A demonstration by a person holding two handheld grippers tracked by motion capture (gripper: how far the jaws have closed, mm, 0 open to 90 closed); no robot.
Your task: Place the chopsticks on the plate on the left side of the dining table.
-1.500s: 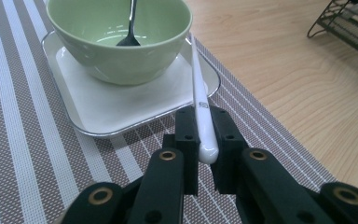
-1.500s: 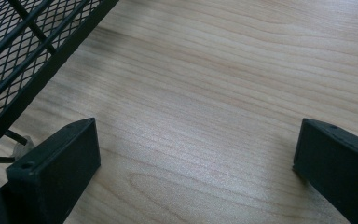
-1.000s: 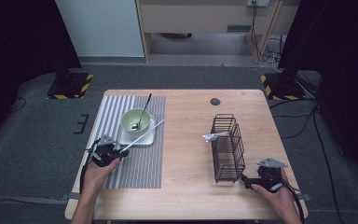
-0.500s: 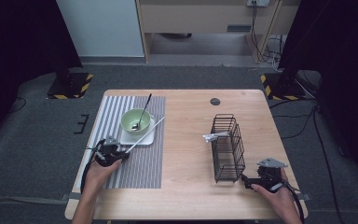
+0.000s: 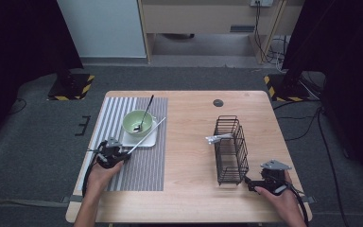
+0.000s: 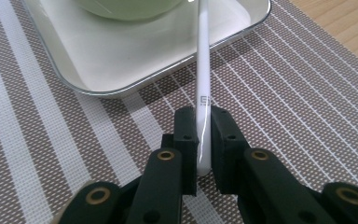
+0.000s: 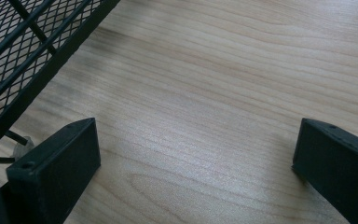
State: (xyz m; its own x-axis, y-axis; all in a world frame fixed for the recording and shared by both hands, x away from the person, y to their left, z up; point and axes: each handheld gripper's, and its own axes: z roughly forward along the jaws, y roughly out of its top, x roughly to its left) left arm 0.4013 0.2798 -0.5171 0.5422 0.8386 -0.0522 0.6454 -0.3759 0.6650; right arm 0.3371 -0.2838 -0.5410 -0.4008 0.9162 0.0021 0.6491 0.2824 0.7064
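Observation:
A long white chopstick-like stick point(image 6: 203, 84) point(image 5: 146, 136) runs from the striped placemat up over the white square plate point(image 5: 151, 140) point(image 6: 121, 60). My left gripper point(image 6: 204, 140) point(image 5: 121, 155) is shut on its near end, low over the mat. On that plate stands a green bowl point(image 5: 137, 122) point(image 6: 126, 7) with a dark spoon point(image 5: 145, 112) leaning in it. My right gripper point(image 7: 196, 158) point(image 5: 253, 183) rests open on bare wood beside the near right corner of the black wire basket point(image 5: 230, 147) point(image 7: 23, 42), nothing between its jaws.
A striped placemat point(image 5: 144, 165) point(image 6: 298, 107) covers the table's left part. A white utensil point(image 5: 217, 138) pokes out of the wire basket's left side. A round cable hole point(image 5: 218, 102) sits near the far edge. Bare wood lies between mat and basket.
The left gripper with the white stick has drifted slightly toward the person and left. The right gripper has not moved.

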